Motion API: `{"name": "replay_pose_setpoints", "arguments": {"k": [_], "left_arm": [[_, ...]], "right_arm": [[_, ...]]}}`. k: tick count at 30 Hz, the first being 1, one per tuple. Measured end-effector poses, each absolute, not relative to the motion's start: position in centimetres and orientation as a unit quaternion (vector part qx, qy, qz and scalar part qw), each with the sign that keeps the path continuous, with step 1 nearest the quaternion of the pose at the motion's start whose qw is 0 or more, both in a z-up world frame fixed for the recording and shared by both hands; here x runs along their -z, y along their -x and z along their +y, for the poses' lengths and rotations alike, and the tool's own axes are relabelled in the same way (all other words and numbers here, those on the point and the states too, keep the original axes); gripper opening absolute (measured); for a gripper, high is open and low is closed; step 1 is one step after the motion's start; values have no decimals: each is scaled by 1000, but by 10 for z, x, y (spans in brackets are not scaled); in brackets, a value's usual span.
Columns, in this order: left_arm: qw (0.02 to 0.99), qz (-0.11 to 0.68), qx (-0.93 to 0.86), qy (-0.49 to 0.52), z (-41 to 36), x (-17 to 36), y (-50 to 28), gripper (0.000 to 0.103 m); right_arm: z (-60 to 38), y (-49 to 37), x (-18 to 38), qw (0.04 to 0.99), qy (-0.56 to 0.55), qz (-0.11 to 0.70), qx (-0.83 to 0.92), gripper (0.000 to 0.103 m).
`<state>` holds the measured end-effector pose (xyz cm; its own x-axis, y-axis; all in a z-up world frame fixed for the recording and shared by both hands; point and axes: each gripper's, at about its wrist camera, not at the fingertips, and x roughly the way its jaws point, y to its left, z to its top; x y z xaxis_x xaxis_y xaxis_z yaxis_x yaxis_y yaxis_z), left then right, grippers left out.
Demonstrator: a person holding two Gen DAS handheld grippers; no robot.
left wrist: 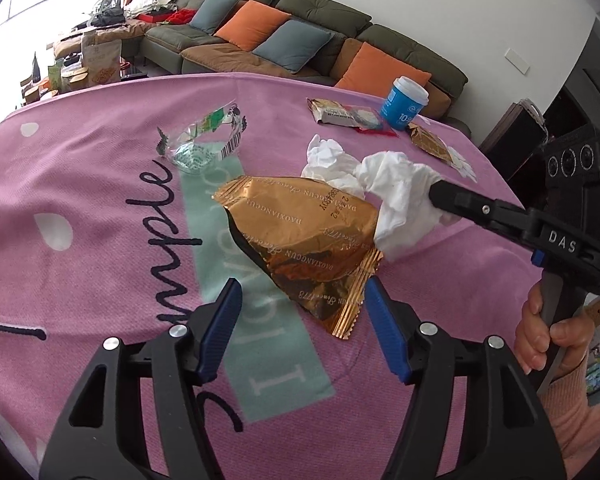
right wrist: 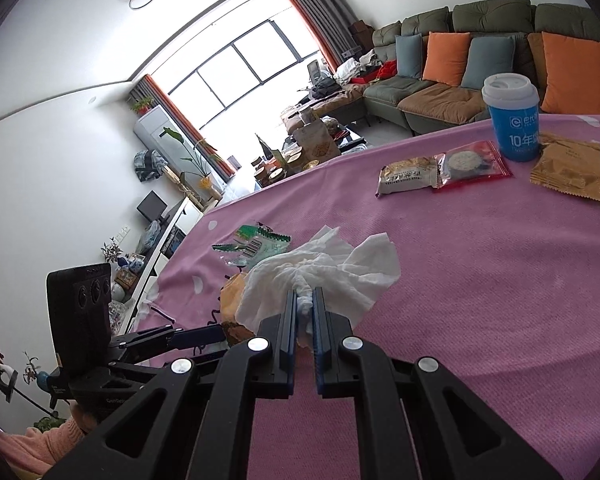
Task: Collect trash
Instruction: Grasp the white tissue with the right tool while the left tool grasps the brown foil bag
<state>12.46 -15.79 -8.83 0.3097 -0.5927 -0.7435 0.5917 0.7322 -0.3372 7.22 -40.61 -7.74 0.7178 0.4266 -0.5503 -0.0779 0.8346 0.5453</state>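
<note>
The right gripper (right wrist: 303, 300) is clenched on a crumpled white paper tissue (right wrist: 320, 268) lifted above the pink cloth-covered table (right wrist: 480, 300); the left gripper (left wrist: 300, 300) stands released, a crinkled gold foil wrapper (left wrist: 304, 240) lying just ahead between its blue fingers (left wrist: 220, 320), untouched.

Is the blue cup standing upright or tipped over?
Upright. The blue cup stands on its base on the pink cloth, white lid on top.

A green sofa (right wrist: 480, 60) is carrying orange and blue cushions (right wrist: 446, 58) beyond the pink tablecloth (right wrist: 480, 300), beside a curtained window (right wrist: 240, 80).
</note>
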Motion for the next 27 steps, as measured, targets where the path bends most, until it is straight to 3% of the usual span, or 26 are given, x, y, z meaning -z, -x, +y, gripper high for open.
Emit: {"name": "replay_pose_setpoints", "arguments": {"k": [4,13,27], "left_arm": [[801,466,375,13,-166,90,-129,60],[799,473,370,19,-169,97,-131,8],[834,427,350,4,-126,71,-106,2]], "right_arm": [[-397,-78,88,884,-247,368,-149,6],[-390,-78,93,881,-239,377,-158,6],[-383,-68,67,894,-239,338,-174,6]]}}
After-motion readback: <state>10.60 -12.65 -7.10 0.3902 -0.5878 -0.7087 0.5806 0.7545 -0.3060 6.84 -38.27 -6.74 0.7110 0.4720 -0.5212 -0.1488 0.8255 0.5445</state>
